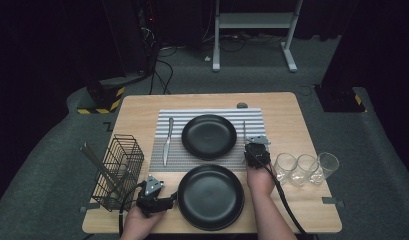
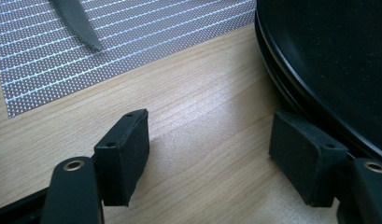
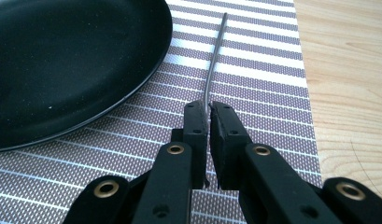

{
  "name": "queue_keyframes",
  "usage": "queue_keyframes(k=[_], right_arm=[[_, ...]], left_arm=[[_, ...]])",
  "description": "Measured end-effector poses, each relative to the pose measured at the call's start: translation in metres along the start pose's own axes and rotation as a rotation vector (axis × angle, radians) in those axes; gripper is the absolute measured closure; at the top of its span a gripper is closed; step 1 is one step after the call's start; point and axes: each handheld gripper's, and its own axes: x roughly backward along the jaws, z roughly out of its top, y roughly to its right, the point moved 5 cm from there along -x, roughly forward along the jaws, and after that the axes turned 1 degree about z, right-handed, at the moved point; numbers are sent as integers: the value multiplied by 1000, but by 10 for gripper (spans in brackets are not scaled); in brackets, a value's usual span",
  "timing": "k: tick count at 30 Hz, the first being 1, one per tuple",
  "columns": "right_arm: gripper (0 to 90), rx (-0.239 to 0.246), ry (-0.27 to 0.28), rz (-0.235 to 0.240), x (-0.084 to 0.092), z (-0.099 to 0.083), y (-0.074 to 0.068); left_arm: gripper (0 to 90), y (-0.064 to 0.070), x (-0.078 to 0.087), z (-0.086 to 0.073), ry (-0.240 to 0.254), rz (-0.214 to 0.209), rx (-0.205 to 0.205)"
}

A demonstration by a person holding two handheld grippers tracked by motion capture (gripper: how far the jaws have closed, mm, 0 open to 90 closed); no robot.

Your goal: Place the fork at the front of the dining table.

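The right tongs (image 3: 208,109) are clamped on a thin metal utensil (image 3: 215,53), a black plate (image 3: 62,60) just left of them. The left tongs (image 2: 209,158) stand apart over bare bench (image 2: 198,98)

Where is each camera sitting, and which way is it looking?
High view: above the table, looking forward and down; both hands and claws show.
Left claw view: on the left claw, looking past its open jaws at the near plate.
Right claw view: on the right claw, pinching a thin fork.
Both claw views share the striped mat.
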Motion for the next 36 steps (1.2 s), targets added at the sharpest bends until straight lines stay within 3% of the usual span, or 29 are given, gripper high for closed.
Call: queue_keyframes(k=[20,36], right_arm=[[840,-1,-27,-15,-5,-6,4],[702,-16,-43,-44,-6,-12,2]], left_arm=[[290,0,0,0,-2,-3,-4],[291,0,0,0,-2,-3,-1]])
